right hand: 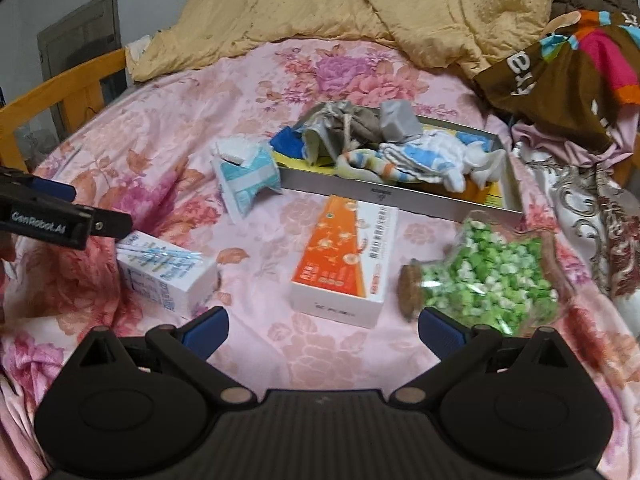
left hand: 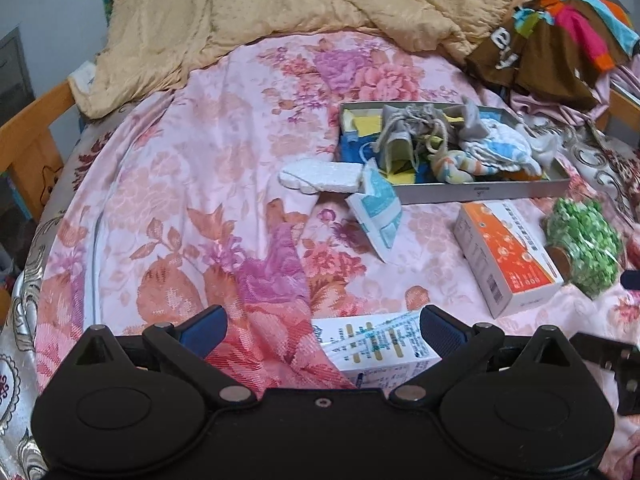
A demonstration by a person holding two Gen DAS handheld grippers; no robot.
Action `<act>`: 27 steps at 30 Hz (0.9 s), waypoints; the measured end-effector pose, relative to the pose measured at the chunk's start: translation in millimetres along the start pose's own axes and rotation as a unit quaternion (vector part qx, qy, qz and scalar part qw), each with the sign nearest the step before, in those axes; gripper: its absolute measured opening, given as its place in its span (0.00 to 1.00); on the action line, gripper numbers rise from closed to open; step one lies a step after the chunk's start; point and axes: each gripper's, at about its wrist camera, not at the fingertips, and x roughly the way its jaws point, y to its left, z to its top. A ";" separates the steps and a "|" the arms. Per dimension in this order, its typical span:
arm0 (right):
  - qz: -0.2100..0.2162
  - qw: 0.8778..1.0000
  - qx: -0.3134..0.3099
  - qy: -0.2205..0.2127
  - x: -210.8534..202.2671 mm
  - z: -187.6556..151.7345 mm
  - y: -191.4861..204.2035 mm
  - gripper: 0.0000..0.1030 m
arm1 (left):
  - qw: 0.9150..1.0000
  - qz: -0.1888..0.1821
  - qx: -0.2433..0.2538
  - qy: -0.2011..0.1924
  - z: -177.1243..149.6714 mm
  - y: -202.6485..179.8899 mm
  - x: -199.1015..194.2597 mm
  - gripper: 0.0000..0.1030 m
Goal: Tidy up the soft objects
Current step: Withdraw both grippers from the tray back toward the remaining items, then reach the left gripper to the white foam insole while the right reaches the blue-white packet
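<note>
White-and-teal tissue pack (right hand: 248,180) leans against the tray (right hand: 400,200) at its near left corner, ahead of both empty, spread-wide grippers, left gripper (left hand: 322,330) nearer than right gripper (right hand: 322,330).

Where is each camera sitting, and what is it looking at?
Left wrist: sits on the left gripper, low over the bed, facing the tray of socks; its own open fingers show.
Right wrist: sits on the right gripper, facing the orange box and the tray; its open fingers and the left gripper show.
Both share the tray, orange box, white box and tan blanket.
</note>
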 end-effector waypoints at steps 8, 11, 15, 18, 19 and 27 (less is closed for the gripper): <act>0.030 0.999 -0.017 -0.003 17.6 3.2 16.6 1.00 | 0.999 0.017 -0.048 0.001 9.1 16.9 5.6 0.99; 0.034 0.999 -0.027 -0.009 23.1 4.6 24.4 1.00 | 0.997 0.023 -0.073 0.003 11.7 23.8 6.0 0.99; 0.039 0.998 -0.033 -0.020 29.9 6.9 31.6 1.00 | 0.995 0.025 -0.097 0.004 14.4 30.9 7.0 0.99; 0.040 0.998 -0.038 -0.033 33.4 8.6 36.6 1.00 | 0.995 0.027 -0.097 -0.004 17.0 30.7 11.7 0.99; 0.041 0.998 -0.039 -0.038 34.3 9.6 38.0 1.00 | 0.995 0.033 -0.091 -0.009 17.7 29.3 14.2 0.99; 0.038 0.994 -0.063 -0.075 41.0 13.2 50.3 1.00 | 0.997 0.043 -0.062 -0.017 21.0 27.6 34.3 0.99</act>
